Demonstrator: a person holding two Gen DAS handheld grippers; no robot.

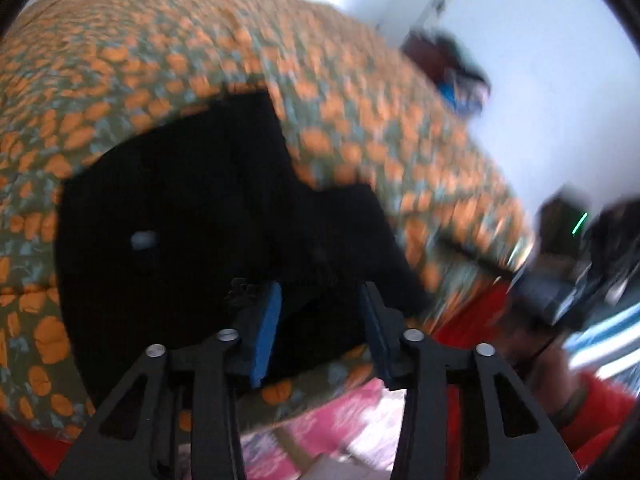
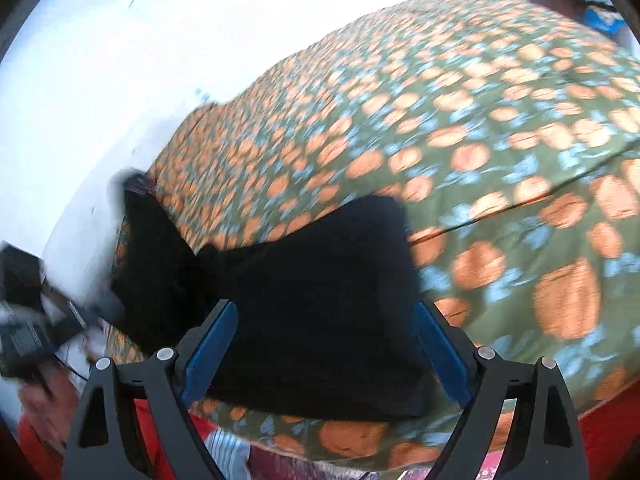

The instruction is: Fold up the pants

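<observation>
Black pants point(image 1: 200, 216) lie folded on a bed covered by an orange-and-green patterned bedspread point(image 1: 160, 48). A small pale tag point(image 1: 143, 239) shows on them. My left gripper point(image 1: 320, 300) is open, its blue pads point(image 1: 266, 332) spread over the pants' near edge, nothing between them. In the right wrist view the pants point(image 2: 312, 288) lie near the bedspread's point(image 2: 480, 120) front edge. My right gripper point(image 2: 324, 320) is open wide above them and holds nothing. Both views are motion-blurred.
White walls point(image 1: 540, 80) stand behind the bed. Dark clutter with a blue item point(image 1: 452, 76) sits at the far corner. Pink patterned fabric point(image 1: 344, 420) and red cloth point(image 1: 480, 316) lie below the bed's near edge. The other gripper point(image 2: 24, 320) shows at left.
</observation>
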